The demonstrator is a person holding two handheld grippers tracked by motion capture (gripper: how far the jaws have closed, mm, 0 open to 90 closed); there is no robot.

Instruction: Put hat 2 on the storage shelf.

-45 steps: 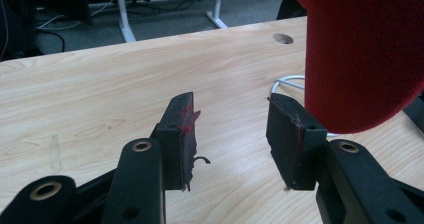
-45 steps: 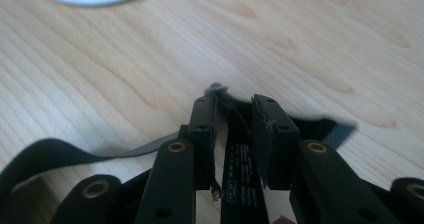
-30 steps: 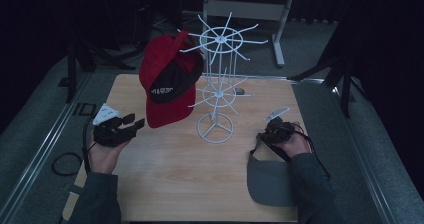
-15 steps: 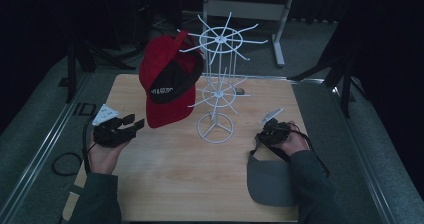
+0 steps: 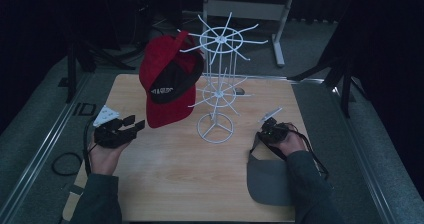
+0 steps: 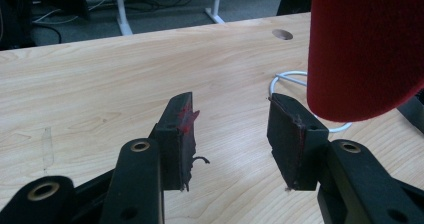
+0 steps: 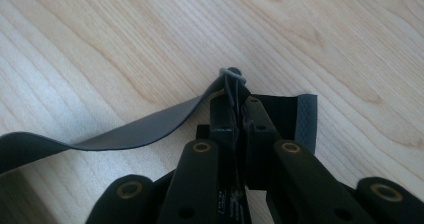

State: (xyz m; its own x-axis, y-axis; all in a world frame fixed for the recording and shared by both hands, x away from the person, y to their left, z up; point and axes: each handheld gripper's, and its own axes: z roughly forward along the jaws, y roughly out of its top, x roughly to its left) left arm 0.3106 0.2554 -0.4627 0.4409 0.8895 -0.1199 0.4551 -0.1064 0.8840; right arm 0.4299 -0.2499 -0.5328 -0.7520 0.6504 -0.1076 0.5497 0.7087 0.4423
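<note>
A red cap (image 5: 167,81) hangs on the left side of a white wire rack (image 5: 218,39), whose ring base (image 5: 216,129) stands mid-table. My left gripper (image 5: 131,125) hovers open just left of the cap's brim (image 6: 360,49), with nothing between the jaws (image 6: 230,109). Near the table's right edge, my right gripper (image 5: 269,129) is shut on the thin strap (image 7: 150,126) of a grey visor (image 5: 270,184) at its small metal ring (image 7: 232,74). The visor lies flat beside the right forearm. The strap's end (image 7: 305,119) pokes out to the right of the shut jaws (image 7: 240,101).
The wooden table (image 5: 175,184) has a round hole (image 5: 240,90) behind the rack. A white desk frame (image 5: 280,29) and black stand legs (image 5: 345,79) stand beyond the far edge. A cable loop (image 5: 65,163) lies on the floor at left.
My right gripper has shifted slightly left with the strap in it. The left gripper and the red cap have held still.
</note>
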